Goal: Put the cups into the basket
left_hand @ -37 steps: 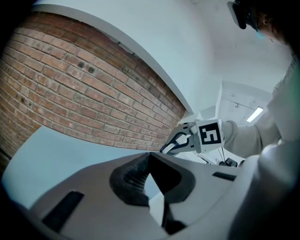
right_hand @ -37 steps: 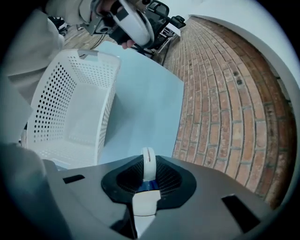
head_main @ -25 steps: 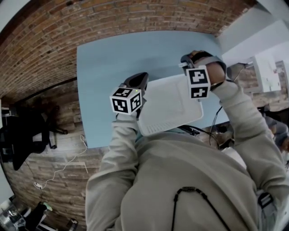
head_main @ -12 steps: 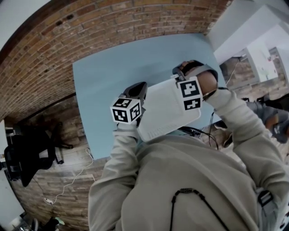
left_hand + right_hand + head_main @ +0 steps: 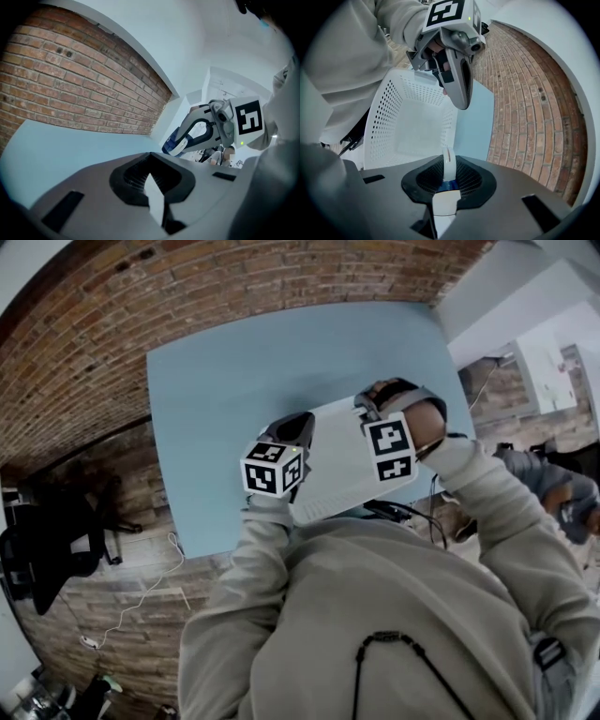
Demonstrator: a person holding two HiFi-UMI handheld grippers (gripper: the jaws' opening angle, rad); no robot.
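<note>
No cup shows in any view. The white perforated basket (image 5: 330,457) sits on the light blue table (image 5: 234,381), close to the person's chest. In the right gripper view the basket (image 5: 405,124) has nothing in it. My left gripper (image 5: 296,424) hangs at the basket's left rim, and its white fingers (image 5: 154,197) are shut together with nothing between them. My right gripper (image 5: 371,401) is over the basket's right side, pointing steeply down. Its fingers (image 5: 449,164) are pressed together, shut on nothing.
A brick wall (image 5: 141,306) runs along the table's far and left sides. A black office chair (image 5: 56,540) and a white cable (image 5: 141,587) are on the wooden floor to the left. The table's far part stretches bare behind the basket.
The right gripper has come down and in over the basket, nearer the left one. The left gripper has shifted slightly toward the person. The basket has stayed in place.
</note>
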